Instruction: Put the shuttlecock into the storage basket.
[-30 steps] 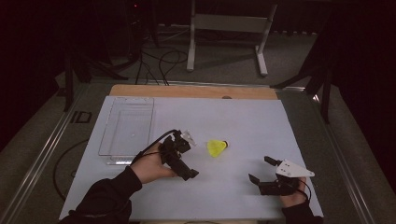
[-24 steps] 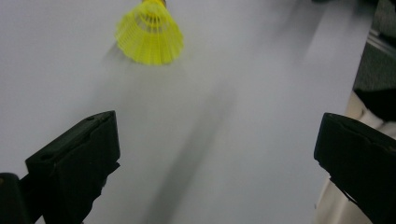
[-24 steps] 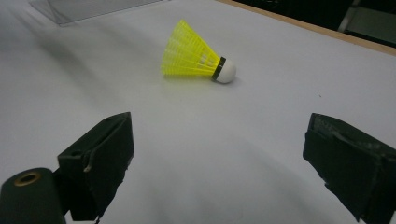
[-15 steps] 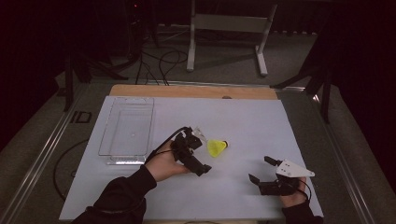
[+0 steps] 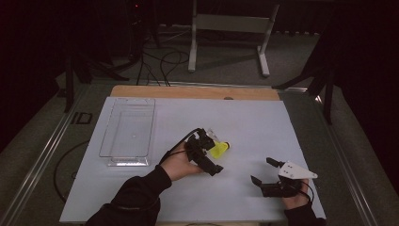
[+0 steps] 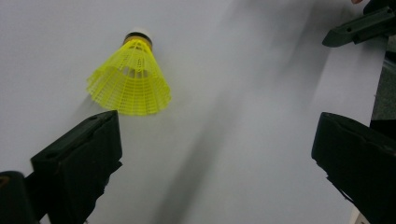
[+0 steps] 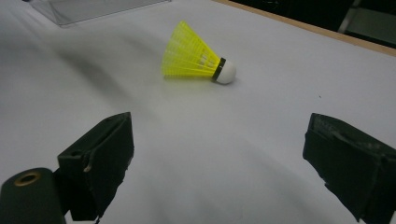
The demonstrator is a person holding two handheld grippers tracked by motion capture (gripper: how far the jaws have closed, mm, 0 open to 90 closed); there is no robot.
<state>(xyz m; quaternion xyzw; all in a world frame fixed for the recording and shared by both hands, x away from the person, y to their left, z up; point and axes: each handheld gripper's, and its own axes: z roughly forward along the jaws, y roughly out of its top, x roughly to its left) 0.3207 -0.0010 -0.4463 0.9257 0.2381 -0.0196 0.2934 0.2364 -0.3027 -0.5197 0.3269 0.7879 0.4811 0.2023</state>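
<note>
A yellow plastic shuttlecock [image 5: 219, 149] with a white cork tip lies on its side near the middle of the white mat. My left gripper [image 5: 208, 153] is right beside it, open wide, with the skirt just past its jaws. In the left gripper view the shuttlecock [image 6: 130, 79] lies ahead of the left jaw, untouched, and my left gripper [image 6: 217, 125] holds nothing. My right gripper [image 5: 261, 171] rests open at the front right of the mat. From there the shuttlecock [image 7: 194, 53] is farther off, and my right gripper [image 7: 219, 123] is empty too.
A clear plastic tray [image 5: 106, 141] stands on the mat's left side. The white mat [image 5: 263, 127] covers the table, with a wooden edge [image 5: 195, 92] at the far side. A metal stand [image 5: 230, 21] and cables are on the floor beyond.
My left gripper has moved right, up to the shuttlecock. The shuttlecock and my right gripper have stayed where they were.
</note>
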